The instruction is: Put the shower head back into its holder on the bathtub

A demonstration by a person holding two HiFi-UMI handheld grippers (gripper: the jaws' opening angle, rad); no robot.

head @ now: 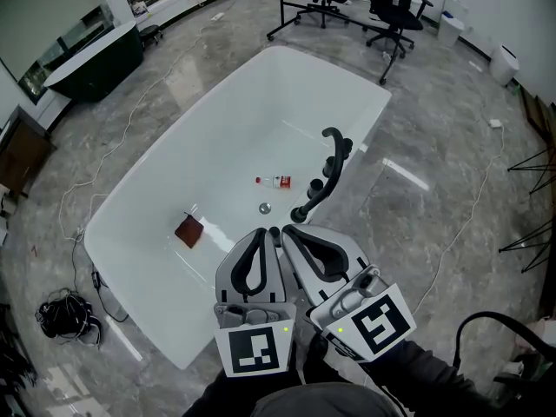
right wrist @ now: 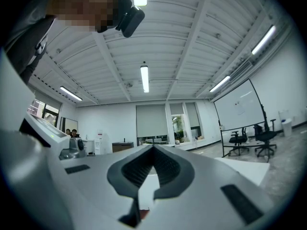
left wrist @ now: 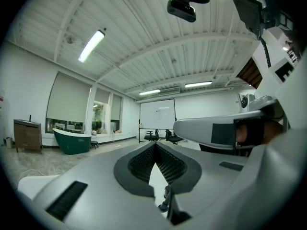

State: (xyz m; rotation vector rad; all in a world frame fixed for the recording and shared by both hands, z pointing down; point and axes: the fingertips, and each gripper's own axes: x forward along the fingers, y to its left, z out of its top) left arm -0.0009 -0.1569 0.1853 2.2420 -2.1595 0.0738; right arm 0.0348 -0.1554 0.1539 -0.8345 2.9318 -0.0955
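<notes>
On the right rim of the white bathtub (head: pixel 174 168) stands the black tap set (head: pixel 333 144), with the slim black shower head (head: pixel 314 196) lying along it. Whether the head sits in its holder I cannot tell. Both grippers hover side by side over the tub's near end, just short of the shower head's lower tip. My left gripper (head: pixel 271 231) is shut with nothing between its jaws (left wrist: pixel 155 145). My right gripper (head: pixel 287 229) is shut and empty too (right wrist: pixel 153 148). A bit of the black fitting (left wrist: pixel 165 204) shows under the left jaws.
In the tub lie a small red-labelled bottle (head: pixel 276 181), the drain (head: pixel 265 208) and a red-brown square (head: pixel 188 231). Cables (head: pixel 65 313) trail on the marble floor at the left. Office chairs (head: pixel 395 11) and a dark green tub (head: pixel 95 59) stand far off.
</notes>
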